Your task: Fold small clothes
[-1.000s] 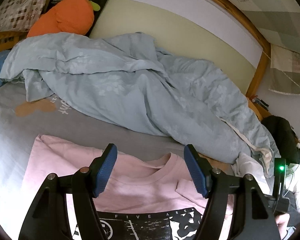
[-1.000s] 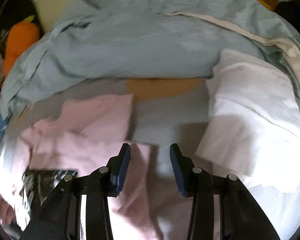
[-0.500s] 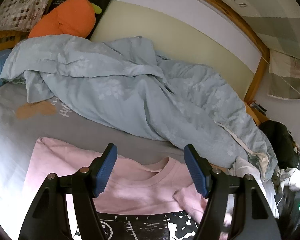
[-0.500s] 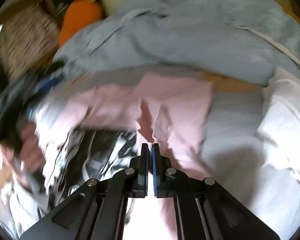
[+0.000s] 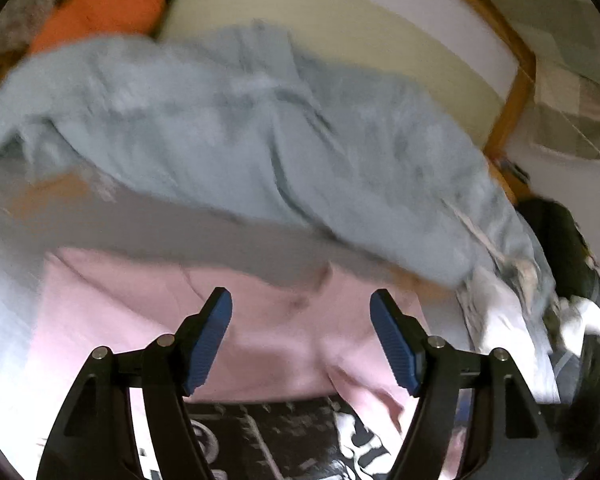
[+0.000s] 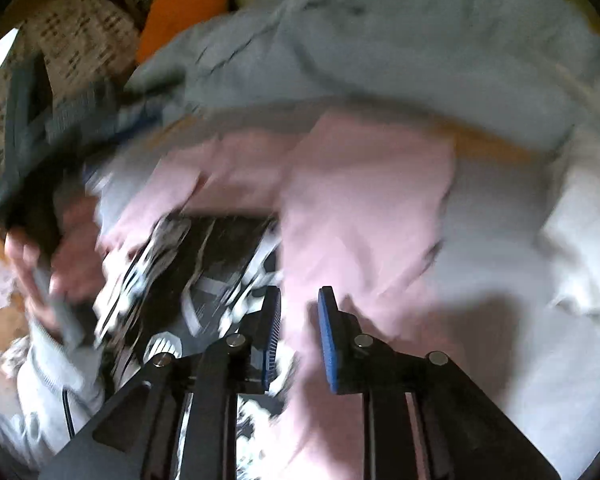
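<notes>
A pink T-shirt [image 5: 120, 300] with a black-and-white print [image 5: 280, 432] lies flat on the grey bed sheet [image 5: 140, 224]. My left gripper [image 5: 300, 340] hovers open over its neck area, with nothing between the blue pads. In the right wrist view the pink T-shirt [image 6: 364, 208] has its right side folded inward beside the print [image 6: 220, 248]. My right gripper [image 6: 298, 340] is just above that fold; its jaws are opening, with a narrow gap and no cloth pinched. A hand [image 6: 72, 248] holds the left gripper at that view's left edge, blurred.
A crumpled light blue duvet [image 5: 240, 132] fills the bed behind the shirt. An orange carrot plush [image 5: 108, 8] lies by the headboard [image 5: 340, 40]. White cloth [image 6: 580, 240] lies to the right of the shirt. Dark items [image 5: 560, 248] sit off the bed's right side.
My right gripper swept left over the shirt, shut, and now its jaws have parted; the pink side lies folded inward. The left gripper tipped slightly down, staying open.
</notes>
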Demonstrator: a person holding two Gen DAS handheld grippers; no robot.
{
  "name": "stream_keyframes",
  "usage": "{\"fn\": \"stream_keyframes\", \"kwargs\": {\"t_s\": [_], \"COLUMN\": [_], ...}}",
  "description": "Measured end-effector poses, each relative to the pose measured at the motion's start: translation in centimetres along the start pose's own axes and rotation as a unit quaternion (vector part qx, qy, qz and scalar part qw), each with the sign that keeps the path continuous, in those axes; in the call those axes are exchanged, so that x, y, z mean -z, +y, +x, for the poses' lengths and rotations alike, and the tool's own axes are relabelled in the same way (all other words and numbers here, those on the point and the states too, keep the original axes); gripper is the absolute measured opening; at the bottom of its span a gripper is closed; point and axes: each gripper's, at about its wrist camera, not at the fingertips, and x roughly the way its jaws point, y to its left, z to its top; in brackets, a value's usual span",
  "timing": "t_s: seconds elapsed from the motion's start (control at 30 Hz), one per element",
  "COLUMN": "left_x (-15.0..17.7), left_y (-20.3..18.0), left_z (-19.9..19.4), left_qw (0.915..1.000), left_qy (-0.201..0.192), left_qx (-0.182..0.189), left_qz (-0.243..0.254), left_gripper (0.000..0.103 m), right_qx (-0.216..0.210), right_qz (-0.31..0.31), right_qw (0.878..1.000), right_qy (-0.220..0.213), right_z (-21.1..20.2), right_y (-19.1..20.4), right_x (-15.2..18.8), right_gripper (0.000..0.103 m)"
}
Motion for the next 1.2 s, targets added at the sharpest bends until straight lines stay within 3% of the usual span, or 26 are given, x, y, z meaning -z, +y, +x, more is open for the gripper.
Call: {"fn": "stream_keyframes", "kwargs": {"t_s": [0.07,0.13,0.17,0.27,0.37,0.4,0.43,0.47,0.5,0.63,0.8,0.83,0.93,1.07,1.2], "left_x": [0.5,1.2,1.7,3.6,4.2,4.1,4.1,4.1,4.1,3.4,3.9,3.9,3.6,2.7,1.6], "left_y": [0.3,0.6,0.7,0.5,-0.3,-0.8,-1.3,-1.8,-1.7,-2.3,-2.7,-2.9,-2.9,-2.2,-2.0], "left_z": [1.9,4.2,5.4,8.8,9.4,9.3,9.1,9.1,9.2,9.3,12.1,12.1,11.7,10.0,6.9], "left_qw": [0.9975,0.9867,0.9799,0.9672,0.9706,0.9738,0.9771,0.9795,0.9814,0.9894,0.9867,0.9868,0.988,0.9922,0.9962], "left_qy": [0.047,0.112,0.142,0.211,0.206,0.198,0.189,0.183,0.175,0.14,0.16,0.158,0.151,0.124,0.087], "left_qx": [0.045,0.095,0.11,0.101,0.085,0.078,0.073,0.066,0.059,0.031,-0.025,-0.03,-0.027,-0.017,0.007], "left_qz": [-0.03,-0.071,-0.087,-0.1,-0.093,-0.08,-0.064,-0.051,-0.051,-0.022,0.011,0.019,0.016,0.001,-0.005], "left_gripper": [0.068,0.063,0.061,0.057,0.054,0.04,0.009,0.002,0.001,0.001,0.002,0.003,0.01,0.021,0.028], "right_qx": [0.025,0.066,0.096,0.143,0.122,0.111,0.094,0.082,0.07,0.092,0.126,0.145,0.173,0.116,0.088], "right_qz": [0.029,0.057,0.061,0.071,0.105,0.113,0.119,0.121,0.119,0.108,0.103,0.1,0.111,0.074,0.03], "right_qw": [0.999,0.995,0.991,0.986,0.987,0.987,0.988,0.989,0.99,0.99,0.987,0.984,0.979,0.99,0.996], "right_qy": [-0.028,-0.056,-0.063,-0.04,0.016,0.025,0.031,0.032,0.03,0.005,0.003,-0.001,-0.002,-0.035,-0.001], "right_z": [-0.5,-0.4,0.2,3.2,7.1,8.1,8.9,9.4,9.8,10.3,11.5,11.6,10.5,5.1,2.7], "right_y": [-1.5,-3.4,-4.2,-6.3,-8.7,-9.2,-9.6,-9.6,-9.6,-9.8,-10.1,-10.3,-10.6,-8.2,-5.2], "right_x": [-2.2,-4.6,-5.9,-8.4,-9.6,-9.8,-9.9,-9.9,-10.0,-10.8,-11.8,-12.0,-11.6,-8.6,-4.5], "right_gripper": [0.034,0.047,0.048,0.048,0.048,0.048,0.044,0.014,0.001,0.001,0.001,0.003,0.023,0.029,0.029]}}
